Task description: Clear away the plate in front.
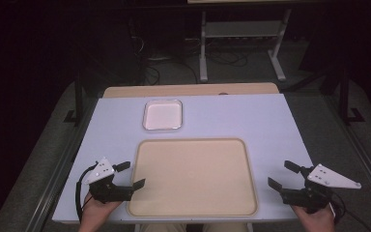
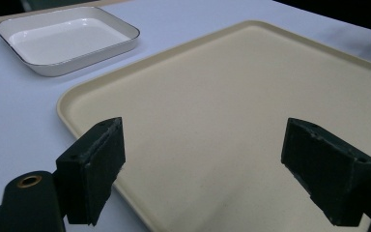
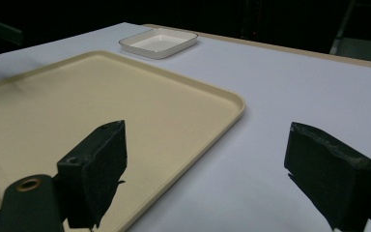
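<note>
Beige tray (image 1: 193, 176) lies between both open grippers.

Light falls from above onto the surface (image 1: 251, 116), leaving the room around it nearly black. The white dish (image 1: 163, 115) glares, washed out in the high view. Shadows are soft and faint. In both gripper views the near jaws look slightly blurred and grainy.
</note>
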